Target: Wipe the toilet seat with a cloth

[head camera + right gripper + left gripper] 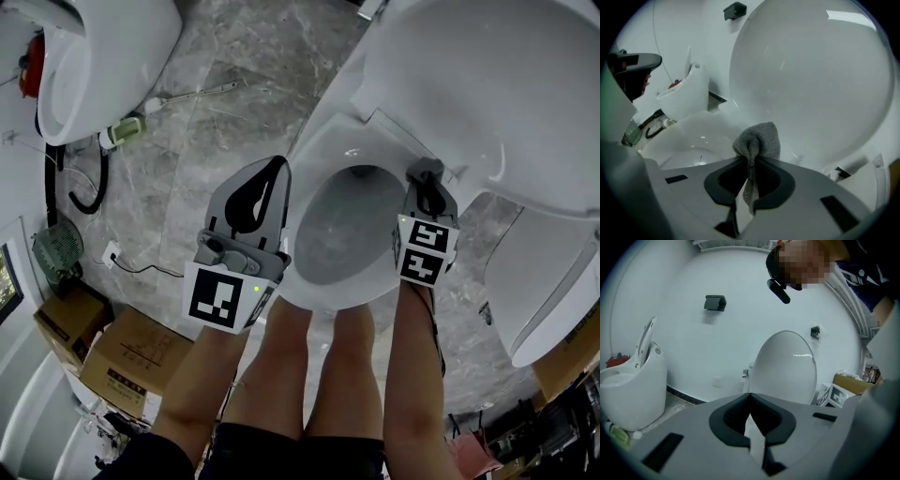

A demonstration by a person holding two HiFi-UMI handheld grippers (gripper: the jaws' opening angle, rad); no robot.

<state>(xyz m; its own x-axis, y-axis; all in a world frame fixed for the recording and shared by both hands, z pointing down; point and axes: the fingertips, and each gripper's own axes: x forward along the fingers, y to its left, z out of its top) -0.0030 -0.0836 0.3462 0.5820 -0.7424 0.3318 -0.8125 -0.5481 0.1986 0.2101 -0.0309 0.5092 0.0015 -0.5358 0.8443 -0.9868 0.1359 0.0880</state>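
now right claw (pixel 751 159) pinches grey cloth (pixel 761 138), seemingly touching toilet rim (pixel 319 155); left claw (pixel 750 397) closed, empty.

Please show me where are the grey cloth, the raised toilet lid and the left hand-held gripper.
grey cloth (pixel 759 139): right gripper view, on the bunched part above the jaws.
toilet lid (pixel 785 366): left gripper view, middle of its white face.
left hand-held gripper (pixel 750 395): left gripper view, where its shut jaw tips meet.

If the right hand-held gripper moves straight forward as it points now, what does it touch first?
Probably the raised toilet lid, with the gray cloth in its jaws arriving first; depth is unclear.
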